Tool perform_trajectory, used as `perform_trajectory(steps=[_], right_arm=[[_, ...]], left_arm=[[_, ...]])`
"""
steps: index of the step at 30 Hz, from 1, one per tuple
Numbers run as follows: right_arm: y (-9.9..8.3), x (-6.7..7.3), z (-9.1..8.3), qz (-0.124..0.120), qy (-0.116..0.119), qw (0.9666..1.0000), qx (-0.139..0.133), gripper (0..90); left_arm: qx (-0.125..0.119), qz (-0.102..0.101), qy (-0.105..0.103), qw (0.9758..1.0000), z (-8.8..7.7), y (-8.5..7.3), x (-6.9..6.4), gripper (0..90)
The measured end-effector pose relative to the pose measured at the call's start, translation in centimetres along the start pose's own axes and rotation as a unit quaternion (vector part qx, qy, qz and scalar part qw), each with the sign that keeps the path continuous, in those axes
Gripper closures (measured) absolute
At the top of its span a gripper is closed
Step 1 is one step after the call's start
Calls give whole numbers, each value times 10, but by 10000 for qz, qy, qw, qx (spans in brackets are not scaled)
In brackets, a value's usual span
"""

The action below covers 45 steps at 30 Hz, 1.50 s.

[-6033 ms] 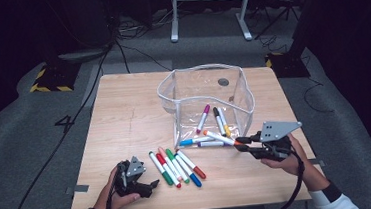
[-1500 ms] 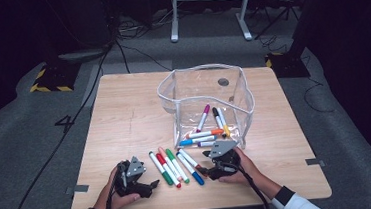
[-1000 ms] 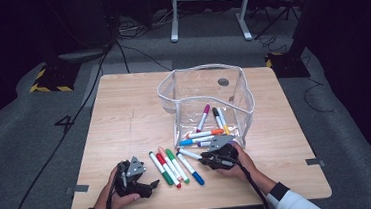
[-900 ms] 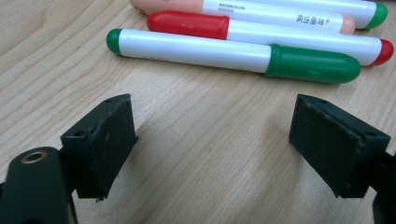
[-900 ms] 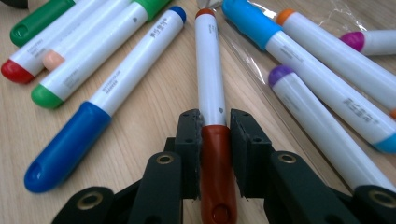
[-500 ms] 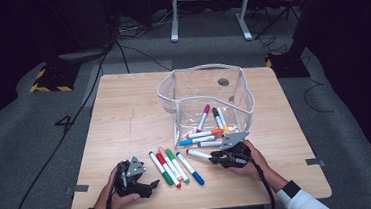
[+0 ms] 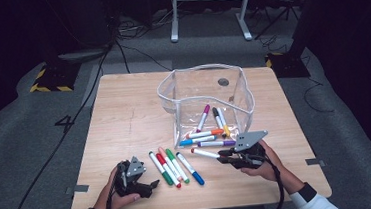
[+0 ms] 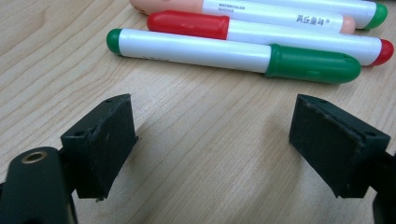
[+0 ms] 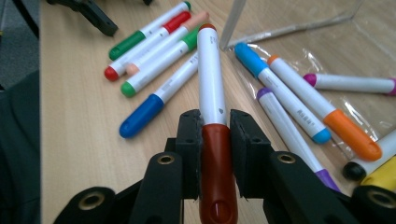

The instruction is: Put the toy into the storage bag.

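A: Your left hand-held gripper [image 7: 152,186] rests on the counter [image 7: 124,114], jaws wide with nothing between them, a green marker [image 8: 233,53] just beyond.

B: And the right?

A: Your right hand-held gripper [image 7: 222,156] clamps a red-capped marker [image 9: 212,116], lifted near the clear bin [image 7: 172,93].

markers [image 7: 176,166] on table [image 7: 124,114] | front-left of container [image 7: 206,105] | more markers [image 7: 211,132] inside

Grey carpet [image 7: 36,146] around a wooden table [image 7: 124,114] — dim room, trailing cables [image 7: 129,53].
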State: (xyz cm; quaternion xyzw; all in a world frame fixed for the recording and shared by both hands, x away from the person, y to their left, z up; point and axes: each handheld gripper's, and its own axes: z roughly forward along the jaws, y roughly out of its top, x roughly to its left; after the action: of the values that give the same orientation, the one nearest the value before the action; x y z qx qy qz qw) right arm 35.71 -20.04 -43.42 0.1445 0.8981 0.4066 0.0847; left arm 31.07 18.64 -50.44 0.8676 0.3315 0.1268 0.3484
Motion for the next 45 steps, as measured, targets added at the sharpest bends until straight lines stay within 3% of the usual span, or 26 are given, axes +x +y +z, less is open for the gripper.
perform_trajectory(steps=[5, 15, 25, 29, 35, 45], right_arm=[[11, 2, -30, -143, -1, 9996, -228, 746], [52, -8, -94, -542, -404, 9960, -580, 746], [90, -38, -125, -575, -704, 9921, -859, 746], [101, -56, -125, -496, -818, 9921, -808, 746], [110, -83, -112, -424, -932, 9934, -520, 746], [120, -119, -77, -307, -758, 9967, -10, 745]], left_arm=[[0, -1, -1, 10000, 0, 0, 0, 147], [0, -1, -1, 10000, 0, 0, 0, 147], [-1, -1, -2, 10000, 0, 0, 0, 147], [0, -1, 0, 10000, 0, 0, 0, 147], [-1, 0, -3, 10000, 0, 0, 0, 147], [-1, -1, -2, 10000, 0, 0, 0, 147]])
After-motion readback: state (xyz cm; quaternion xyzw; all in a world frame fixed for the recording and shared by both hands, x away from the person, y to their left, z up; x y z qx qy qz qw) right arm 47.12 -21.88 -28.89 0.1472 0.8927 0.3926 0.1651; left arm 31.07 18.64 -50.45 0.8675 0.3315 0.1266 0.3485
